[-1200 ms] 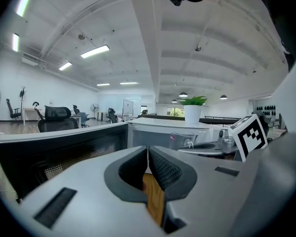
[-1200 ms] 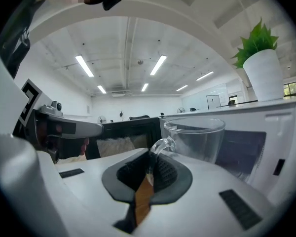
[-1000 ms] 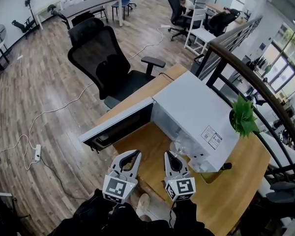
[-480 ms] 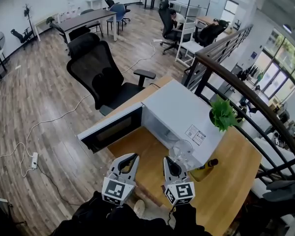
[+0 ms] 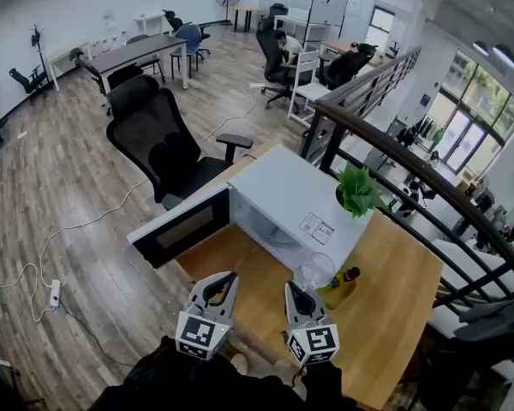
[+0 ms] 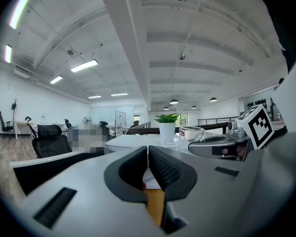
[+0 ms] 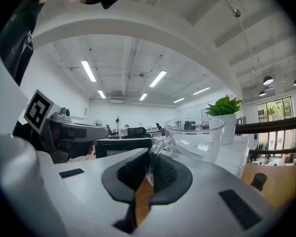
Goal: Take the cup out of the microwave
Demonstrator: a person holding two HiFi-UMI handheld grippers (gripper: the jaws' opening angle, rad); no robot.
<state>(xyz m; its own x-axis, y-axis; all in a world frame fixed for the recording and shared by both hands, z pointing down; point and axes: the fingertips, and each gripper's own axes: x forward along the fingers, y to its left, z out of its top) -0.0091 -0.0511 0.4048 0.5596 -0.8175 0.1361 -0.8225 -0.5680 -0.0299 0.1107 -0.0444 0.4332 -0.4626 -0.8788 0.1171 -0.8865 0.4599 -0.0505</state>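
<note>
The clear glass cup (image 5: 316, 271) hangs in the air in front of the white microwave (image 5: 283, 197), outside its cavity. My right gripper (image 5: 296, 293) is shut on the cup's handle. In the right gripper view the handle (image 7: 157, 146) is pinched between the dark pads and the cup bowl (image 7: 197, 136) stands just beyond them. The microwave door (image 5: 178, 229) hangs open to the left. My left gripper (image 5: 220, 288) floats beside the right one, shut and holding nothing; its pads (image 6: 164, 168) meet in the left gripper view, where the cup (image 6: 191, 132) shows at the right.
A potted green plant (image 5: 359, 190) stands by the microwave's right rear corner. A small dark-capped bottle (image 5: 342, 283) stands on the wooden table (image 5: 392, 296) just right of the cup. A black office chair (image 5: 154, 139) is behind the microwave door. A dark railing (image 5: 411, 165) runs along the right.
Both grippers have pulled back from the microwave and risen. The cup has come with the right gripper, away from the microwave's front. The door stays open.
</note>
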